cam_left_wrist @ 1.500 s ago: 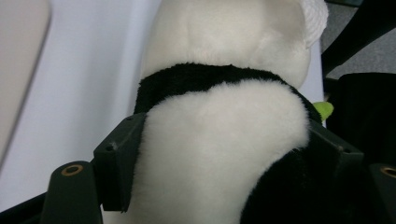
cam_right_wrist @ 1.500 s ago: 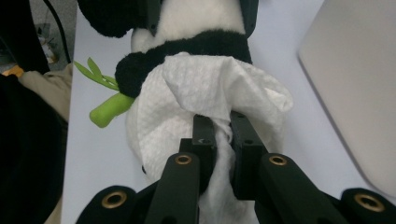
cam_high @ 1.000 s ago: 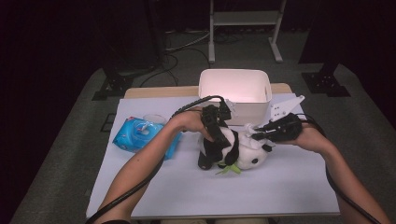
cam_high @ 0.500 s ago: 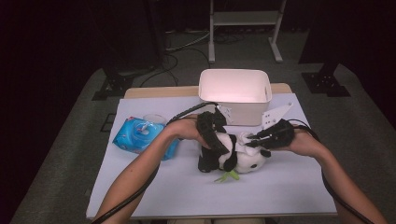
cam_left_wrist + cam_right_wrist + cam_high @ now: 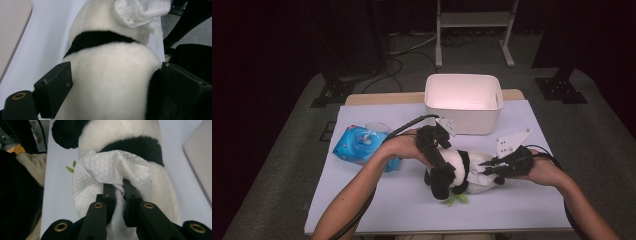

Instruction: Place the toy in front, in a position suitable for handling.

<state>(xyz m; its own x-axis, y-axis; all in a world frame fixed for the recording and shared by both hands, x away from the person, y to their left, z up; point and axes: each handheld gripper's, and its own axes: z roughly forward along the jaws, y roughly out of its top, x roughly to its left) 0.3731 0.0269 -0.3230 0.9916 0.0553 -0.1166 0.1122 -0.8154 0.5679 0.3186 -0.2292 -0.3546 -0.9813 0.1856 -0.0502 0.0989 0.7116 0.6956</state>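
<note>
A black and white panda plush (image 5: 460, 171) lies on the white table, with its body (image 5: 107, 82) between the wide jaws of my left gripper (image 5: 443, 167). In the left gripper view that gripper (image 5: 116, 67) has fur lying against both pads without visible squeeze. Its jaws have just been opening. My right gripper (image 5: 486, 167) comes in from the right, shut on a crumpled white wet wipe (image 5: 105, 167). In the right gripper view the gripper (image 5: 118, 187) holds the wipe against the panda's white back (image 5: 120, 132), beside its black band.
A white plastic bin (image 5: 462, 100) stands behind the panda at the table's far edge. A blue pack of wet wipes (image 5: 359, 145) lies at the left. Green felt leaves (image 5: 454, 200) stick out under the plush. The table (image 5: 377, 210) is bare in front.
My left gripper has slid down along the panda toward the near side and its jaws stand wider. My right gripper has come in leftward and lower, bringing the wipe onto the panda.
</note>
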